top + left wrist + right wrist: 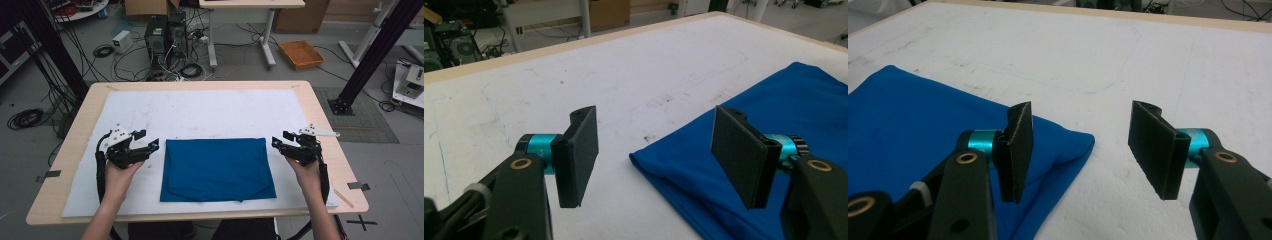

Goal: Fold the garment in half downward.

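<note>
A blue cloth (217, 169) lies folded into a flat rectangle on the white mat (200, 107), toward the table's near edge. My left gripper (147, 139) hovers just off the cloth's far left corner, jaws wide apart and empty. In the left gripper view the left gripper (656, 150) frames the corner of the blue cloth (774, 110) below it without touching. My right gripper (281, 138) hangs beside the cloth's far right corner, also open. In the right gripper view the right gripper (1078, 145) is over bare mat, with the blue cloth (908, 115) under its left pad.
The wooden table (322, 117) shows around the mat. On the floor beyond stand computer towers (165, 35), loose cables, an orange tray (301, 54) and another table's legs. Black frame posts (370, 55) rise at both sides.
</note>
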`<state>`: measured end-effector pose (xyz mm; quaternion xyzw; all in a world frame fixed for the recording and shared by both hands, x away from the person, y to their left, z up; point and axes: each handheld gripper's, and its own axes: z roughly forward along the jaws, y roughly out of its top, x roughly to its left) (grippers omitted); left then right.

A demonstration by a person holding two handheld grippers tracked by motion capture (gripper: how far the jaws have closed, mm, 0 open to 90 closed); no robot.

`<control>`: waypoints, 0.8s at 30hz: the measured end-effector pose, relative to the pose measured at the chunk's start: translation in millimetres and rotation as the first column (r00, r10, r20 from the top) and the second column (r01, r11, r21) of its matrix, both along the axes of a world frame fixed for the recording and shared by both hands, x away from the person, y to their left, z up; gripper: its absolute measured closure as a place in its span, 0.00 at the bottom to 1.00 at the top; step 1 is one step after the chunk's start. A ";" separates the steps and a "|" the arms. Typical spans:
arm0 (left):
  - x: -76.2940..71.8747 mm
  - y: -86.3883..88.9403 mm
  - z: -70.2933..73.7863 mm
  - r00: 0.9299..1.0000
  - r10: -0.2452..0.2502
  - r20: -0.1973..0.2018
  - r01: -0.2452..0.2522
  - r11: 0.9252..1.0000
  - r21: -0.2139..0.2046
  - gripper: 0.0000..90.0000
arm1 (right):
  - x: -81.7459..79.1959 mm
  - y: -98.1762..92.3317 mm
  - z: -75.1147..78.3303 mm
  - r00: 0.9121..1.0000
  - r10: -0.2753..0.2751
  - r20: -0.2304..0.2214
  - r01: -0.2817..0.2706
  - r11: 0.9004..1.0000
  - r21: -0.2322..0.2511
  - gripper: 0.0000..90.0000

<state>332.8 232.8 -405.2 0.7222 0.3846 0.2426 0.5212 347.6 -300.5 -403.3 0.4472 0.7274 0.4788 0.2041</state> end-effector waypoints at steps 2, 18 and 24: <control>-1.4 -4.8 6.8 1.000 -0.005 -0.011 0.005 1.000 0.000 0.39 | 0.1 -1.8 0.8 1.000 -0.001 0.001 0.001 1.000 0.003 0.48; -5.2 -4.0 18.8 0.998 -0.061 -0.025 0.061 0.998 -0.029 0.32 | -0.3 -9.5 3.0 1.000 -0.009 0.008 0.009 1.000 0.021 0.49; -5.3 -3.2 18.0 0.998 -0.061 -0.028 0.060 0.998 -0.023 0.32 | -1.0 -11.2 3.5 1.000 -0.015 0.006 0.015 0.999 0.030 0.48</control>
